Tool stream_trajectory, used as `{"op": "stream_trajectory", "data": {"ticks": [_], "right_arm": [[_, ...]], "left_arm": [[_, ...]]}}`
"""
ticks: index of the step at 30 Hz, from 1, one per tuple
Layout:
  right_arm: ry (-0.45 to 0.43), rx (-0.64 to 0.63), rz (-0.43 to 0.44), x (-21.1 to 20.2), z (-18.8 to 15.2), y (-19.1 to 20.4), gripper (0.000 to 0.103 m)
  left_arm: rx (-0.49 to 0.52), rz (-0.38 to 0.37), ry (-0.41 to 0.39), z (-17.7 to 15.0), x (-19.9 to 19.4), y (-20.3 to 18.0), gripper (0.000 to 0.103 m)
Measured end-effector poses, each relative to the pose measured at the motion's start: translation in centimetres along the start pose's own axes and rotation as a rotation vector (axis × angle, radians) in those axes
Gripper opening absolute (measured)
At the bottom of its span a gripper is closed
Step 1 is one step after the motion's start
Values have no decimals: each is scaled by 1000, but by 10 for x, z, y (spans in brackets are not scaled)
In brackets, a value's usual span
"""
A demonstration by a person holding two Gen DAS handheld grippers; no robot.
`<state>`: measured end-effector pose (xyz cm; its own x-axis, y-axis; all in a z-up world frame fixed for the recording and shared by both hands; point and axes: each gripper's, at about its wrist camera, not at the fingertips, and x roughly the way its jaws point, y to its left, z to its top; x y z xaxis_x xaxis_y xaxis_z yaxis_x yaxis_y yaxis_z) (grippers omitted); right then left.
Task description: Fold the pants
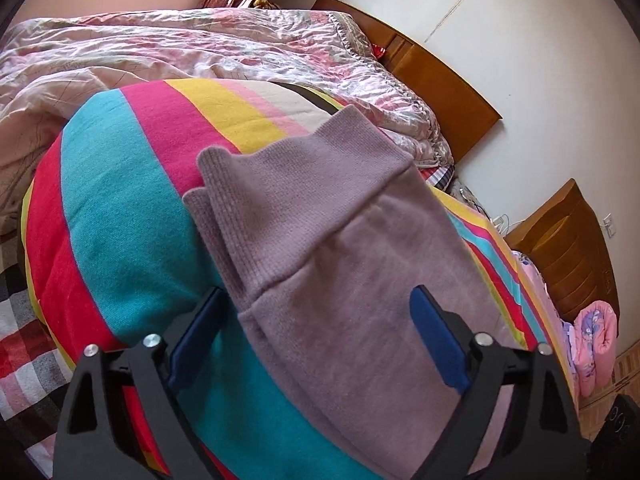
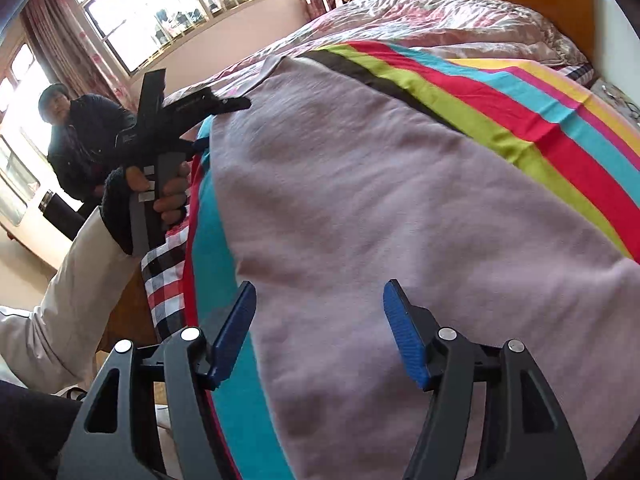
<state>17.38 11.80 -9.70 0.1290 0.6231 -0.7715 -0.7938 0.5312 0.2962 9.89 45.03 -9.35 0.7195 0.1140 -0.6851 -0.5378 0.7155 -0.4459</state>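
Left gripper [image 1: 316,340] parted, holding nothing; right gripper [image 2: 320,332] likewise, both above cloth. Striped blanket [image 1: 120,208] covers bed. Mauve pants [image 1: 340,248] lie flat on it, long axis 5-to-11 o'clock, ribbed cuffs [image 1: 248,184] toward 11.

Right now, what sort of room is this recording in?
A bedroom, most likely: pants lie on a bed with a striped sheet, a rumpled quilt and a wooden headboard.
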Motion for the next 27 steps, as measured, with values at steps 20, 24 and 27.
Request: {"op": "stream_trajectory", "data": {"ticks": [20, 24, 27], "right_arm": [[-124, 261, -427, -108, -63, -181, 70], [-56, 243, -511, -111, -88, -198, 69], [-90, 340, -519, -136, -111, -209, 68]], "left_arm": [[813, -185, 308, -157, 39, -333, 86], [843, -111, 274, -175, 67, -335, 95], [818, -57, 250, -175, 67, -334, 95]]}}
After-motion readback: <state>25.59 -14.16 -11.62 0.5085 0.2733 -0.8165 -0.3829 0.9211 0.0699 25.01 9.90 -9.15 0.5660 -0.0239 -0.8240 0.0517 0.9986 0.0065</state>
